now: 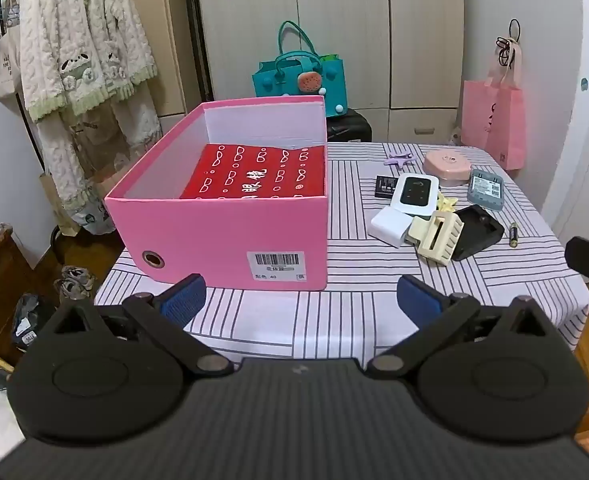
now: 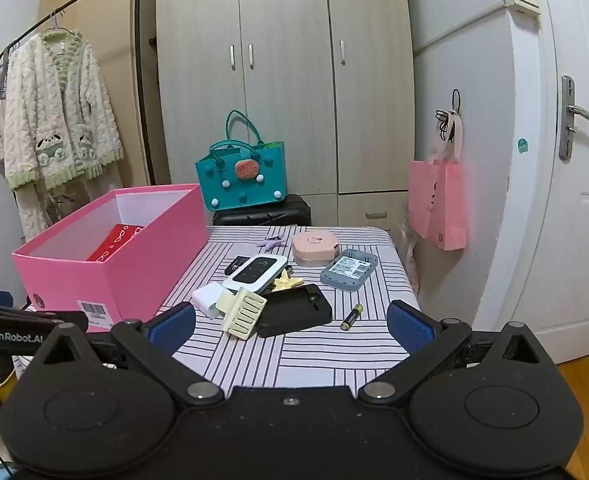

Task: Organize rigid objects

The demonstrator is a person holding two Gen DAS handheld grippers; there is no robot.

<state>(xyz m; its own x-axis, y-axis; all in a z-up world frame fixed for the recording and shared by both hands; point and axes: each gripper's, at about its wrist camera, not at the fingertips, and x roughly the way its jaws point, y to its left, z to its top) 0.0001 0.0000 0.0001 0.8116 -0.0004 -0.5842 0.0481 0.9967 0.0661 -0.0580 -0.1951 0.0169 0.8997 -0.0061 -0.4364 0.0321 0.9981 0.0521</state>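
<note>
- Both tools, left tool (image 1: 300,296) and right tool (image 2: 290,326), hang wide open, holding nothing.
- Small gadgets (image 2: 278,294) sit loose on the bench (image 2: 314,356).
- Pink box (image 1: 218,236) holds only a red box (image 1: 254,176), so it looks barely started.

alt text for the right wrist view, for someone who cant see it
An open right gripper hovers over a striped table strewn with small items: a black tray, a battery, a cream clip and a white router. At left stands an open pink box with a red box inside.
</note>
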